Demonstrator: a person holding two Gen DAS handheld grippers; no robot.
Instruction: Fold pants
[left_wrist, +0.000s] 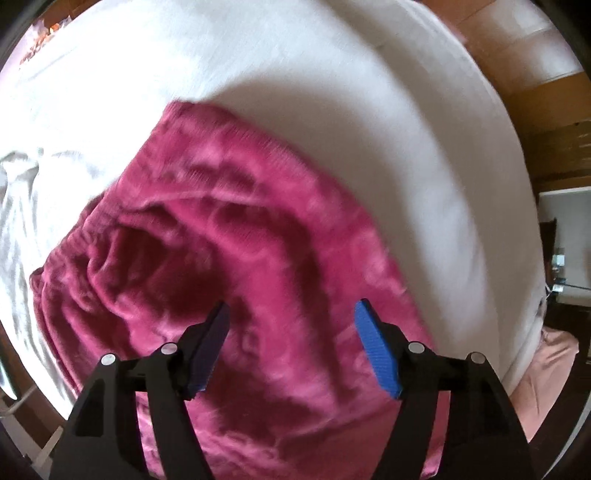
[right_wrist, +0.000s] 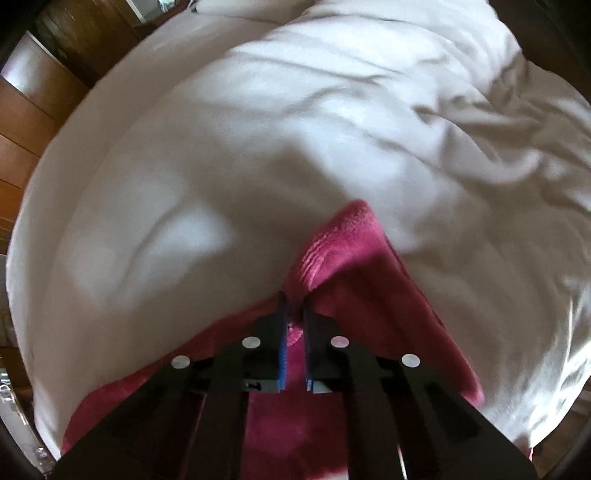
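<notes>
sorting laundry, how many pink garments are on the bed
1: the pink pants lie rumpled on the white bed, open left gripper above them, right gripper shut on one edge. Others may lie outside view.

Both views motion-blurred. Left wrist view: pants smeared, weave and folds soft; their near end runs off the bottom edge behind the left gripper body. Bed edges cut by the fisheye rim. Small cluttered items at far right too small to tell.

Right wrist view: the right gripper body hides most of the pants; only one corner shows clear. Fabric between the pads is half hidden, extent unclear. Sheet wrinkles blurred.
</notes>
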